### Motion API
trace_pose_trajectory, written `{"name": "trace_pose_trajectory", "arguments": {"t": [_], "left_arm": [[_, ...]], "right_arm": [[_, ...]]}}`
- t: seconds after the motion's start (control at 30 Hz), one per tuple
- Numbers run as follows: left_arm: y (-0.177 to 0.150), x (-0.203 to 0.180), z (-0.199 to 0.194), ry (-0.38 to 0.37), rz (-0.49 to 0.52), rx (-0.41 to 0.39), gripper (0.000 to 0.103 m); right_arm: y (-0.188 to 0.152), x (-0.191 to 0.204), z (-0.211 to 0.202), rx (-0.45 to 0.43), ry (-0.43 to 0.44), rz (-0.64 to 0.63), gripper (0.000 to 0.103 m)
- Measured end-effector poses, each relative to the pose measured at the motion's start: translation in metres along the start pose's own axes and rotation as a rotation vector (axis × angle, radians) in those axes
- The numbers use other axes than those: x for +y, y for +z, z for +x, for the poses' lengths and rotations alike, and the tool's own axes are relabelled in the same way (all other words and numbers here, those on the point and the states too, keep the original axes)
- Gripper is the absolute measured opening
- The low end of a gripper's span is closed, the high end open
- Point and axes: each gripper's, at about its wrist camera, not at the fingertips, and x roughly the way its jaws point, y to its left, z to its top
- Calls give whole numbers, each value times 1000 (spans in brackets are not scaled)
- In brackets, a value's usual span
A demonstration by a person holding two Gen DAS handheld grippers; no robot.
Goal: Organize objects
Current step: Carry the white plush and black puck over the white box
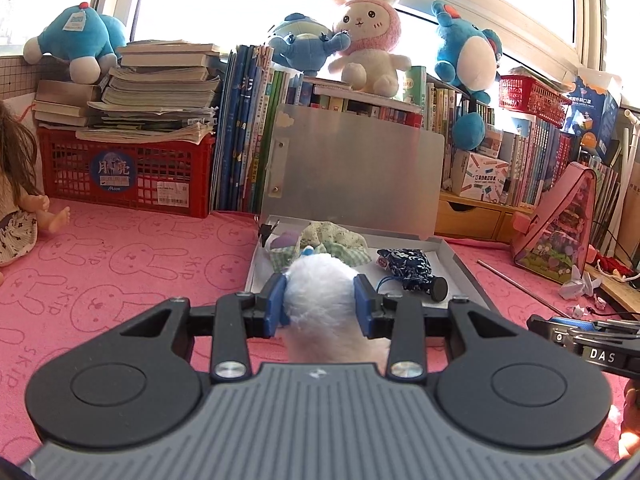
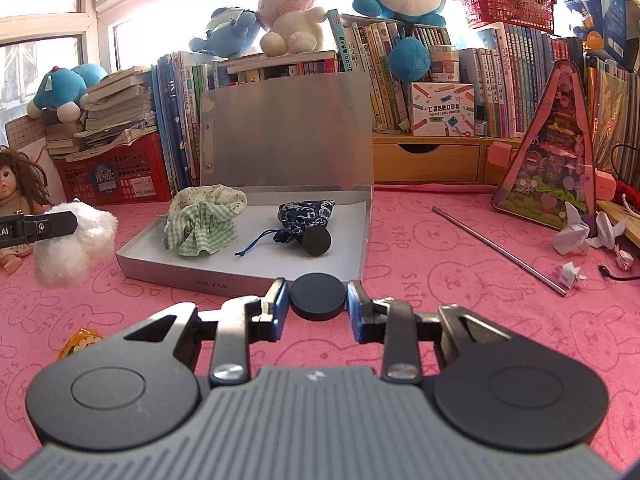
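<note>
Left wrist view shows the left claw [image 1: 320,304] pinching a white fluffy plush toy [image 1: 320,284] at the near edge of the open silver box [image 1: 460,264]; it looks light and squashy, so a mid-body squeeze should suit. The right claw [image 2: 317,300] brackets a black disc [image 2: 317,298] before the box, rigid, smooth, probably slippery, best gripped across its rim.

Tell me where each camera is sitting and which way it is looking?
Left wrist: on the left gripper, looking forward over the fluffy white toy it squeezes, toward the open silver box and bookshelf; the right gripper shows at the right edge.
Right wrist: on the right gripper, looking past the black disc between its fingers, toward the same box; the left gripper with the toy shows at the left.
Shared: box, green checked pouch, dark blue pouch, pink cloth.
</note>
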Motion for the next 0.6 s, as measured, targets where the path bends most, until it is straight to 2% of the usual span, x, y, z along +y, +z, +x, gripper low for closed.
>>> {"name": "trace_pose_trajectory", "arguments": {"t": [0.33,0.6], "left_arm": [[22,2,69,-1,-17,88,42],[26,4,121,19,-27,178,42]], "right_arm": [[27,-11,50,60,6,50,36],[45,-17,103,167,49,121,36]]}}
